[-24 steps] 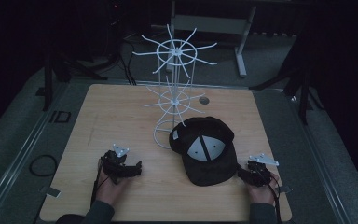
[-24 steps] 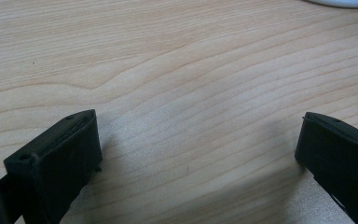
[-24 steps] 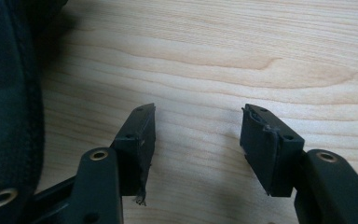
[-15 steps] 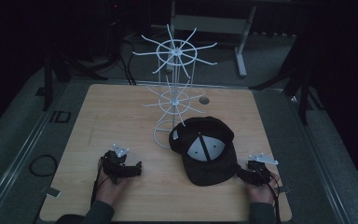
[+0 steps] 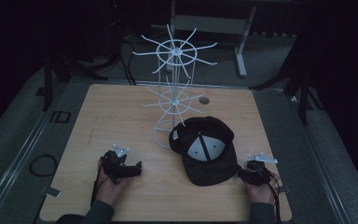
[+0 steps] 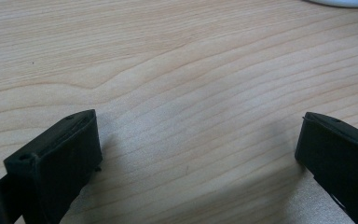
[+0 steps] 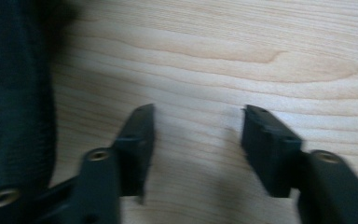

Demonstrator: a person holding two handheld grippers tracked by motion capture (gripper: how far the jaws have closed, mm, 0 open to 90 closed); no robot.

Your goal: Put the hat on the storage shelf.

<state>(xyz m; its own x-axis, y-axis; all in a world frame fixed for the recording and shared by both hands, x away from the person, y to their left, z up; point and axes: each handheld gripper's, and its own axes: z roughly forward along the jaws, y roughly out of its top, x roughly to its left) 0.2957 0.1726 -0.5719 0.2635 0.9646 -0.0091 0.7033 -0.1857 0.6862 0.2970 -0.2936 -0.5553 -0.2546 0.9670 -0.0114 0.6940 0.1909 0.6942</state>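
A black cap lies crown-down on the wooden table, its pale inner panels facing up, just right of a white wire rack. My right gripper rests on the table at the cap's right edge and points toward it. In the right gripper view, my right gripper stands open over bare wood, with the cap dark at the left. My left gripper lies at the front left, apart from the cap. In the left gripper view, my left gripper is wide open with nothing between the jaws.
The rack's round base stands mid-table beside the cap, and its spokes reach out at two levels. A small dark round hole sits in the table behind the rack. Grey floor surrounds the table.
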